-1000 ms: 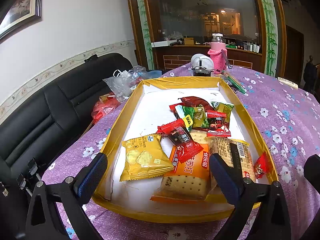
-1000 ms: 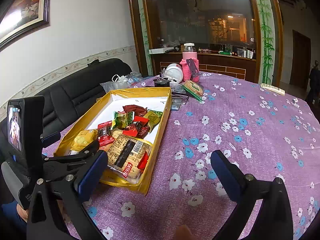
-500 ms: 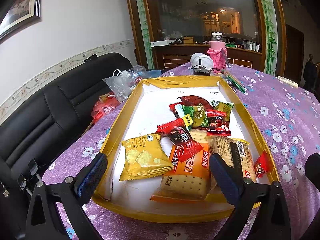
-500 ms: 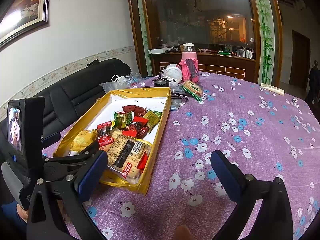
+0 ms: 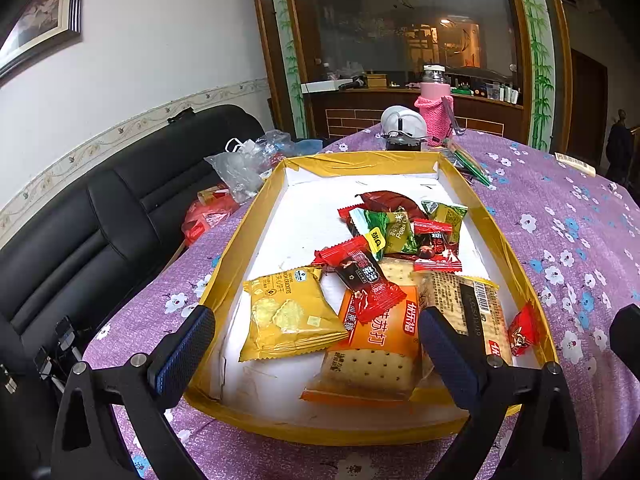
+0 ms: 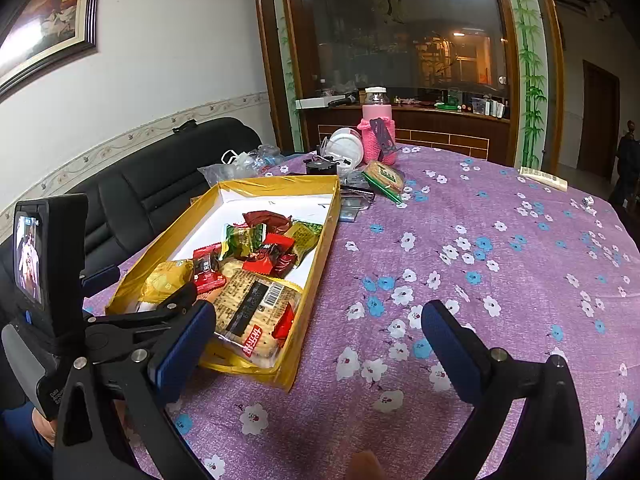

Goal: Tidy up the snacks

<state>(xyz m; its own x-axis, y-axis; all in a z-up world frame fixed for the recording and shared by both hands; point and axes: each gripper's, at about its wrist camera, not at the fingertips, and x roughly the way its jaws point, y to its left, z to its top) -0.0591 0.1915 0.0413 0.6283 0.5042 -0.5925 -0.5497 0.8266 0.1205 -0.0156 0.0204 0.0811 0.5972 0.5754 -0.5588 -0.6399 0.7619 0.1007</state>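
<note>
Left tool (image 5: 316, 344): wide open, empty, held above the tray's (image 5: 224, 280) near end.
Right tool (image 6: 318, 344): wide open, empty, over bare worktop (image 6: 480, 248).
Snacks: piled at the tray's near right.
Advice: yellow cracker packet (image 5: 288, 312) is best pinched by its edge.

I'm working in a home living room: beside the desk (image 6: 480, 280) with its purple flowered cloth stands a black leather sofa (image 5: 100, 224), a framed picture (image 6: 44, 20) on the wall above it, a bamboo-painted glass partition (image 6: 400, 40) beyond.
</note>
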